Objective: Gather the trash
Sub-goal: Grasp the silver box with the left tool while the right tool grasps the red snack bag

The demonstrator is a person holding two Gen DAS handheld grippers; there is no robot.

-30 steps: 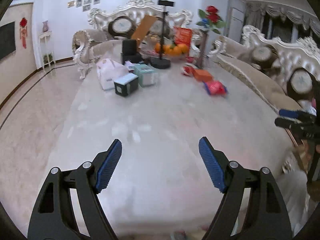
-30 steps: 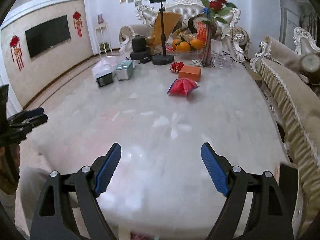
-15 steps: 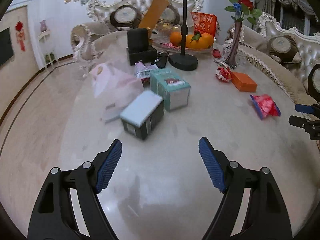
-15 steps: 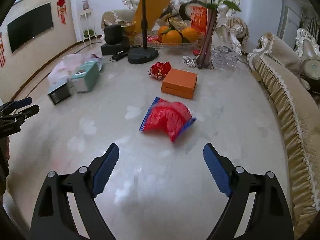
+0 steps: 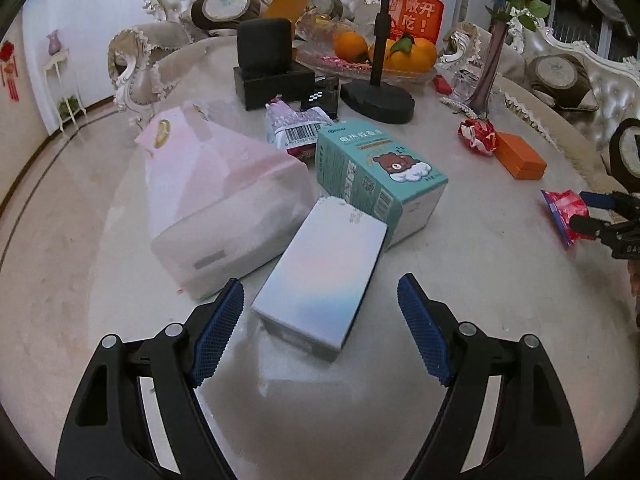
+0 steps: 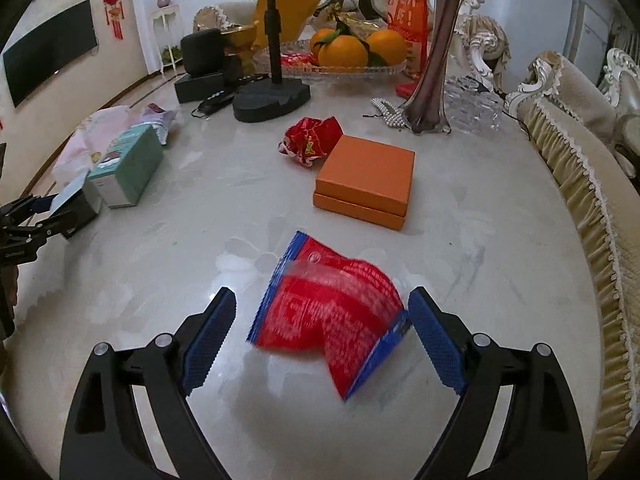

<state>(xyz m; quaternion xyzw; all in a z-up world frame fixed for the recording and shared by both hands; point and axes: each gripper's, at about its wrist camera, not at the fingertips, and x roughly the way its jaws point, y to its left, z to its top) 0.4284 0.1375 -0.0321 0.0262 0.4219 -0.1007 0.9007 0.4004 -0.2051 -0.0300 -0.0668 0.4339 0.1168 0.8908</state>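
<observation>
My left gripper (image 5: 320, 283) is open over the marble table (image 5: 360, 420), and the near end of a silvery box (image 5: 320, 268) lies between its blue pads (image 5: 218, 332), untouched. The right gripper (image 6: 323, 292) is also open around a red snack bag with blue edges (image 6: 332, 312). The bag's blue corner lies close to the right pad (image 6: 436, 344); I cannot tell whether they touch. In the left wrist view, the right gripper (image 5: 600, 216) appears at the far right beside that bag (image 5: 564, 208).
A pink-white bag (image 5: 216, 192), a teal box (image 5: 376, 172) and a purple wrapper (image 5: 296, 128) crowd behind the silvery box. An orange box (image 6: 368, 180), a crumpled red wrapper (image 6: 312, 140), a stand base (image 6: 272, 100), a vase (image 6: 432, 80) and a fruit tray (image 6: 344, 68) lie further back.
Both grippers have moved forward across the table and lower. The silvery box now sits between the left pads and the red bag between the right pads, whose jaws have widened a little.
</observation>
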